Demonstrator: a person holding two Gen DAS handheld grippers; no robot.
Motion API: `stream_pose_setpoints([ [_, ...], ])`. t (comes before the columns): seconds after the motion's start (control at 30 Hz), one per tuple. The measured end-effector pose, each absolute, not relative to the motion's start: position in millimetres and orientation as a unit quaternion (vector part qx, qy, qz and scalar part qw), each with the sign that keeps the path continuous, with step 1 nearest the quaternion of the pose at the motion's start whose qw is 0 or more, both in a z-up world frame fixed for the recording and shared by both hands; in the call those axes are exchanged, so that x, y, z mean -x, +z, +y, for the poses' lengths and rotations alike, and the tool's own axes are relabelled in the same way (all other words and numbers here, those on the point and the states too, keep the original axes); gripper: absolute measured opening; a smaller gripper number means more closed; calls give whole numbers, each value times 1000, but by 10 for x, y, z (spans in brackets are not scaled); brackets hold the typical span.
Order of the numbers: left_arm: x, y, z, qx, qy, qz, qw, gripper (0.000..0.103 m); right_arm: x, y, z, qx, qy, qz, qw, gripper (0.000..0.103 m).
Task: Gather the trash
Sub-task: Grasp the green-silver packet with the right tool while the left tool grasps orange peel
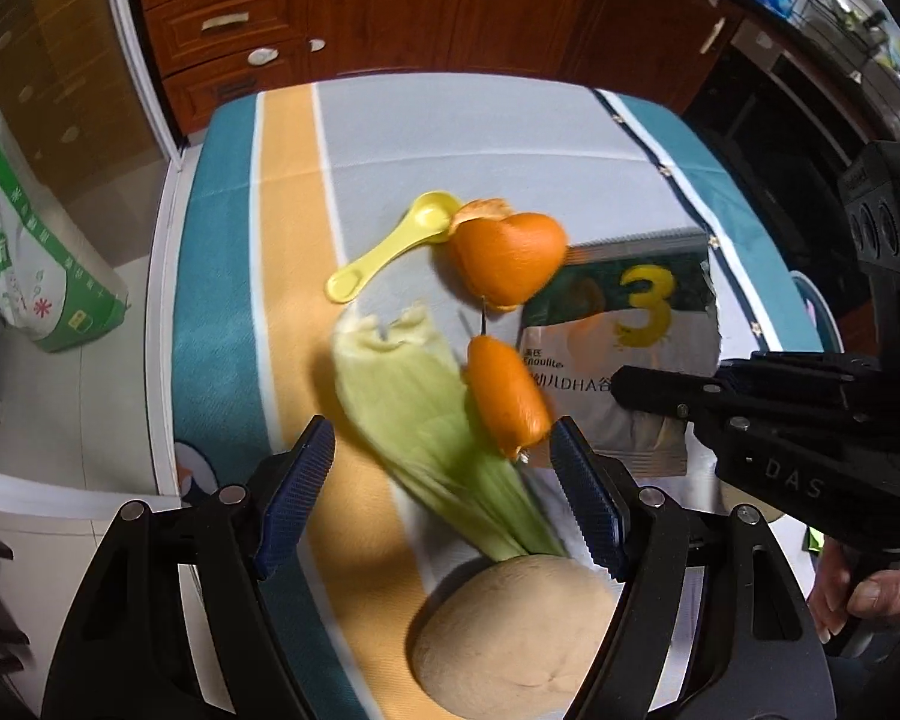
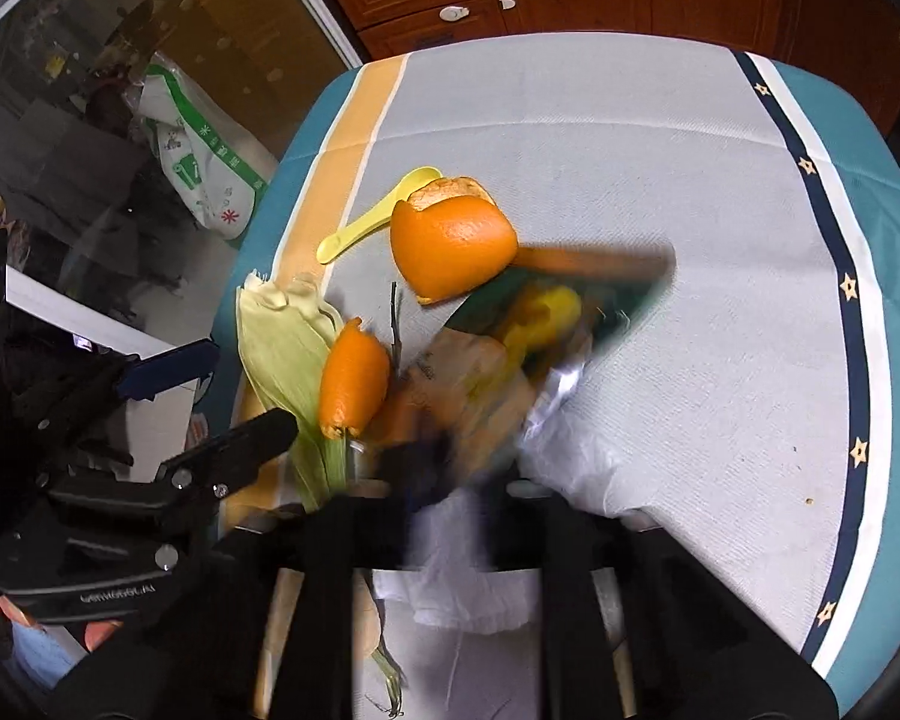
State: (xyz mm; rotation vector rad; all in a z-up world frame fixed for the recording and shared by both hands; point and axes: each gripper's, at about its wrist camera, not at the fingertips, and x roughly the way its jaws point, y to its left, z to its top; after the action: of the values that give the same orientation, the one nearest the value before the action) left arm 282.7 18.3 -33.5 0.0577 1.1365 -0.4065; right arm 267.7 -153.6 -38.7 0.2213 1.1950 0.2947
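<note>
A table is covered by a cloth of grey, teal, white and yellow stripes, with small stars along one dark band. Brown wooden drawers are seen behind it, and a white and green sack is stood on the floor.

The trash is spread in the middle of the cloth: a big curled orange peel, a smaller orange peel, a pale green corn husk, and a torn foil packet. A yellow plastic spoon is lain just beside the big peel.

A yellow "3", "Enoulite" and "DHA" are printed on the packet.

The left gripper is held apart over the husk. The right gripper is pinched on the packet, which is blurred.
</note>
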Motion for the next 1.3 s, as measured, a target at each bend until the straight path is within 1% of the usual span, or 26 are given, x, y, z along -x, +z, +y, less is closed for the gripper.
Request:
stream_pose_setpoints([
  [0.17, -2837, -274, 53, -32, -203, 524, 827, 75, -2590, -273, -1781, -113, 115, 544, 824, 3],
  [0.33, -2841, -238, -153, -39, -228, 520, 822, 72, -2470, -192, -2137, -131, 82, 531, 833, 3],
  [0.6, -3032, -548, -510, -56, -220, 560, 797, 72, -2361, -149, -2376, -134, 74, 523, 838, 3],
  [0.63, -3052, -581, -524, -55, -219, 564, 794, 66, -2347, -146, -2388, -134, 74, 523, 839, 3],
  [0.67, -3062, -608, -541, -57, -217, 567, 793, 65, -2330, -144, -2407, -133, 74, 522, 839, 3],
  [0.7, -3066, -636, -568, -65, -213, 567, 793, 60, -2325, -141, -2413, -134, 74, 522, 839, 3],
  [0.73, -3058, -648, -592, -74, -209, 565, 795, 45, -2316, -142, -2437, -136, 74, 522, 839, 3],
  [0.8, -3047, -656, -632, -86, -206, 562, 797, 36, -2304, -149, -2489, -141, 72, 521, 839, 3],
  [0.83, -3028, -628, -651, -91, -205, 555, 801, 27, -2300, -151, -2503, -143, 72, 520, 839, 3],
  [0.87, -3010, -606, -648, -96, -205, 550, 804, 23, -2290, -157, -2528, -146, 71, 520, 839, 3],
  [0.93, -2979, -561, -660, -95, -210, 548, 804, 21, -2277, -154, -2563, -151, 71, 518, 839, 3],
  [1.17, -2846, -298, -679, -91, -217, 530, 815, 20, -2171, -52, -2679, -169, 76, 502, 845, 3],
  [1.3, -2742, -85, -860, -102, -230, 513, 821, 20, -2084, 42, -2773, -181, 76, 488, 851, 3],
])
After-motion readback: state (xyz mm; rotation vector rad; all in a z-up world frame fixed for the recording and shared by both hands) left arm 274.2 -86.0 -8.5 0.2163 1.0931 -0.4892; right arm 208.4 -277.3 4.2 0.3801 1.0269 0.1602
